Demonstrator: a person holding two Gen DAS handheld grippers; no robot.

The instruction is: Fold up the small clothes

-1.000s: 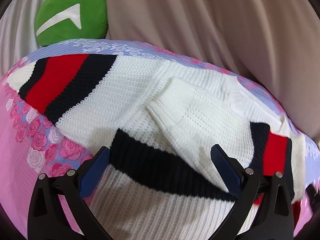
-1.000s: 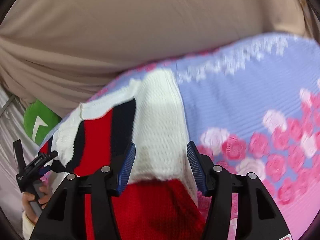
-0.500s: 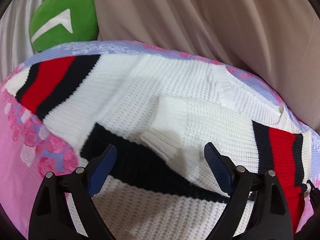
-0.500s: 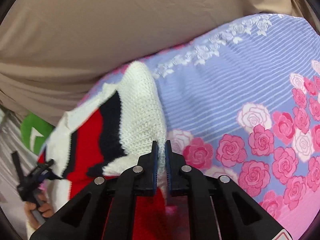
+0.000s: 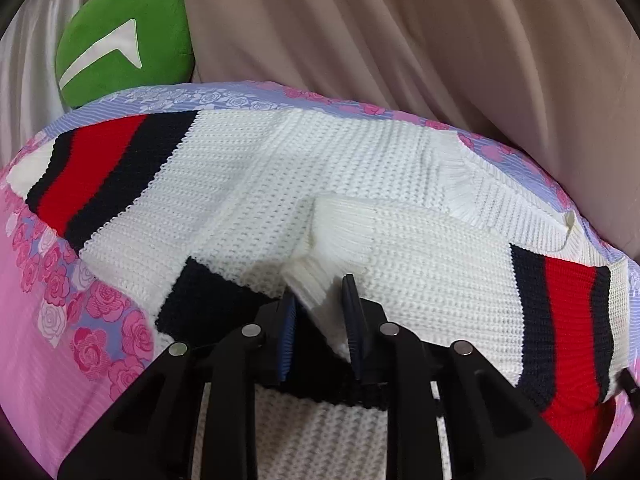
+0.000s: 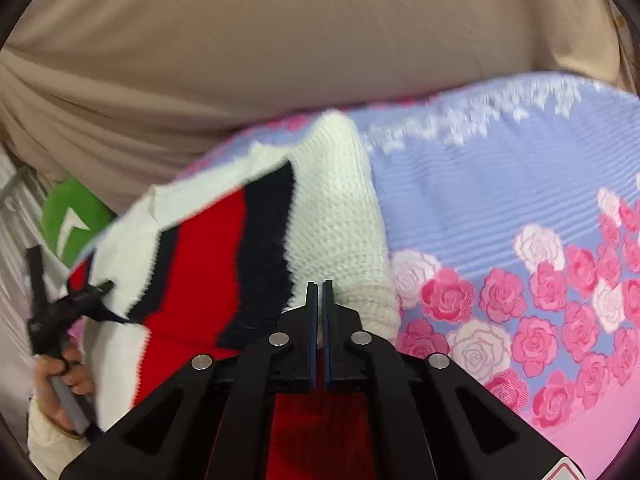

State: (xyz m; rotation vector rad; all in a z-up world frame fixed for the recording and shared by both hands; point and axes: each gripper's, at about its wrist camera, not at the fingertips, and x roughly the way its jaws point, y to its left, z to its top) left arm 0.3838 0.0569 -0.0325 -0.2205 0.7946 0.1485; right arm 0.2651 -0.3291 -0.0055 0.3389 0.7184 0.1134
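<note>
On the rose bedspread (image 6: 500, 184), both tools newly narrowed: left tool (image 5: 320, 304) closing on sweater (image 5: 360, 168), right tool (image 6: 320, 292) clamping it.

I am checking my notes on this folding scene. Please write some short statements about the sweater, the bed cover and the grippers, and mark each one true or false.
1. The sweater is white with red and dark stripes. True.
2. The sweater lies on a plain grey bed cover. False: the bed cover is lilac and pink with roses.
3. A green cushion sits beyond the sweater in the left wrist view. True.
4. The right gripper stands wide open. False: its jaws are shut on the sweater's edge.
5. The left gripper has nothing between its jaws. False: they are closing around a white fold.
</note>
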